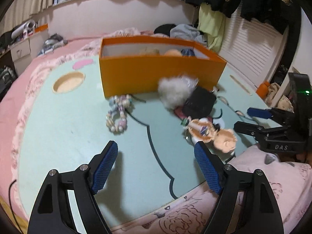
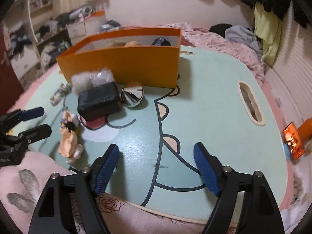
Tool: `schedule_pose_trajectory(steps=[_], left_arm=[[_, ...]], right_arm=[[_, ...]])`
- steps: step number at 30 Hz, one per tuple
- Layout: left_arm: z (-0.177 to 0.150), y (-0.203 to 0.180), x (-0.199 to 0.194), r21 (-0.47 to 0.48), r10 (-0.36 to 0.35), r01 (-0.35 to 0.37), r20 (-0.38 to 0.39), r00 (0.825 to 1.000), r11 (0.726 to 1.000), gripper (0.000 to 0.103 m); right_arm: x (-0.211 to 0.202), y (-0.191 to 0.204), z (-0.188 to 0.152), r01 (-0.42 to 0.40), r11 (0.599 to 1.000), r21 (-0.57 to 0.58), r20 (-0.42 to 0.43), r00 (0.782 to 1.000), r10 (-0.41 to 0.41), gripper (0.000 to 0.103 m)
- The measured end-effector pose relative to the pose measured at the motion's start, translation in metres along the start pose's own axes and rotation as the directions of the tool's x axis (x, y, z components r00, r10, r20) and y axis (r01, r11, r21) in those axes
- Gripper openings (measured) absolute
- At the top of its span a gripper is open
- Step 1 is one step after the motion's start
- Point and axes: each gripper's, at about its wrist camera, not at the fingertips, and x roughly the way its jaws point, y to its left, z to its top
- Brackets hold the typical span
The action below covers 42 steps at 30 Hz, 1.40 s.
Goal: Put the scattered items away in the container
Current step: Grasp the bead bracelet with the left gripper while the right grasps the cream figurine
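An orange box (image 1: 156,74) (image 2: 124,66) stands at the far side of a pale green lap table (image 1: 68,126) (image 2: 204,107), with a few soft items inside. In front of it lie a white fluffy ball (image 1: 173,91) (image 2: 83,81), a black case (image 1: 198,101) (image 2: 98,101), a shiny silver cone (image 2: 132,96), a pastel bead bracelet (image 1: 117,113) (image 2: 58,93) and a small doll (image 1: 210,132) (image 2: 69,138). My left gripper (image 1: 156,167) (image 2: 33,120) is open and empty over the table's near edge, left of the doll. My right gripper (image 2: 156,167) (image 1: 245,119) is open and empty, near the front edge.
The table rests on a pink bed with a rumpled pink blanket (image 2: 224,42). Clothes (image 1: 185,31) pile up behind the box. An orange packet (image 2: 293,140) lies off the table's right edge. Shelves with clutter (image 2: 48,39) stand to the left.
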Motion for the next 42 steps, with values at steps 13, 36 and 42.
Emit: schedule_pose_trajectory(steps=[13, 36, 42], left_arm=[[-0.003, 0.000, 0.001, 0.012, 0.030, -0.031, 0.010, 0.999, 0.999, 0.083], [-0.004, 0.001, 0.002, 0.010, 0.030, -0.030, 0.011, 0.999, 0.999, 0.083], [-0.004, 0.001, 0.002, 0.011, 0.031, -0.031, 0.011, 0.999, 0.999, 0.083]], right_arm=[[0.009, -0.004, -0.001, 0.011, 1.000, 0.016, -0.025, 1.000, -0.011, 0.103], [0.012, -0.003, -0.001, -0.014, 1.000, -0.018, -0.020, 1.000, 0.014, 0.103], [0.011, -0.002, -0.001, -0.014, 1.000, -0.018, -0.016, 1.000, 0.013, 0.103]])
